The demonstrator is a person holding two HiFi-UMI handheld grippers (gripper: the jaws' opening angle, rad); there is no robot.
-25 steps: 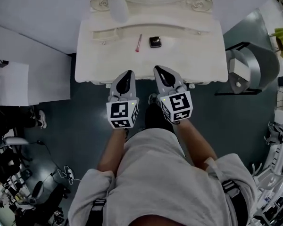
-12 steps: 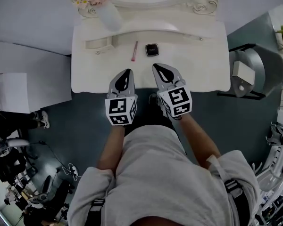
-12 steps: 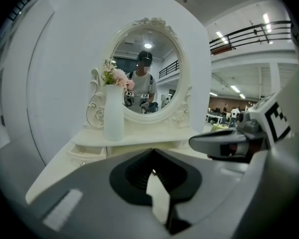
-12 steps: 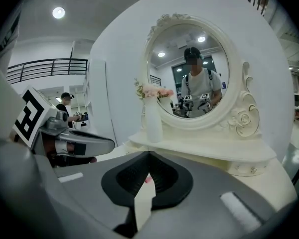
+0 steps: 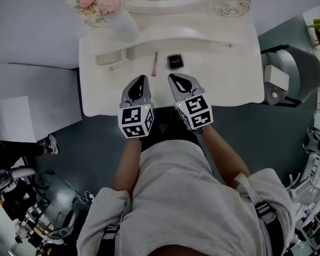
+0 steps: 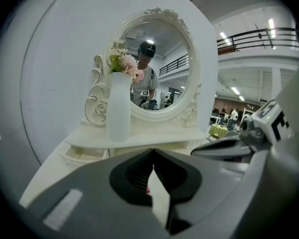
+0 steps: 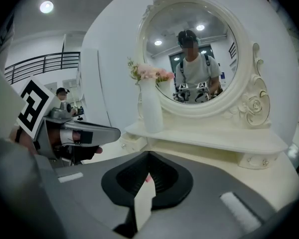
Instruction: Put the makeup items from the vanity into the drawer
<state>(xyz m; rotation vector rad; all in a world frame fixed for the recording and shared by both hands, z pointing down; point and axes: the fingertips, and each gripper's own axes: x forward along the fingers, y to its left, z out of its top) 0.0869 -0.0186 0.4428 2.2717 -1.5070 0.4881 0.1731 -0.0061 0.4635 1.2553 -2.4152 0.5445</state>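
Grey-blue flooring surrounds a cream-white carved vanity table (image 5: 224, 73) set against a pale wall. An oval scroll-framed mirror (image 7: 194, 59) rises at its back, and a tall white vase of pink flowers (image 5: 121, 21) stands on the raised shelf at the left. Two makeup items lie on the bare top just in front of that shelf, near each other but not touching. One is a slim pink lip-gloss tube (image 5: 155, 63) lying lengthwise away from the person, and the other is a small square black compact (image 5: 175, 61) to its right. Left of them, a small shallow cream drawer (image 5: 108, 58) in the shelf's base looks pulled out. I take that as where they are meant to go, and neither is in it yet.

The person stands at the table's front edge with both tools held out over it. The left hand-held gripper (image 5: 140, 80) has its jaws pressed together with nothing between them, its tip just short of the pink tube. The right hand-held gripper (image 5: 174, 79) is likewise closed and empty, its tip aimed at the compact, near but apart from it. Both angle gently downward, side by side, each lined up with its own item, which reads to me as a two-handed approach. The jaws would have to spread before either could take anything. The flat compact, low on the table, looks the harder one to grip.
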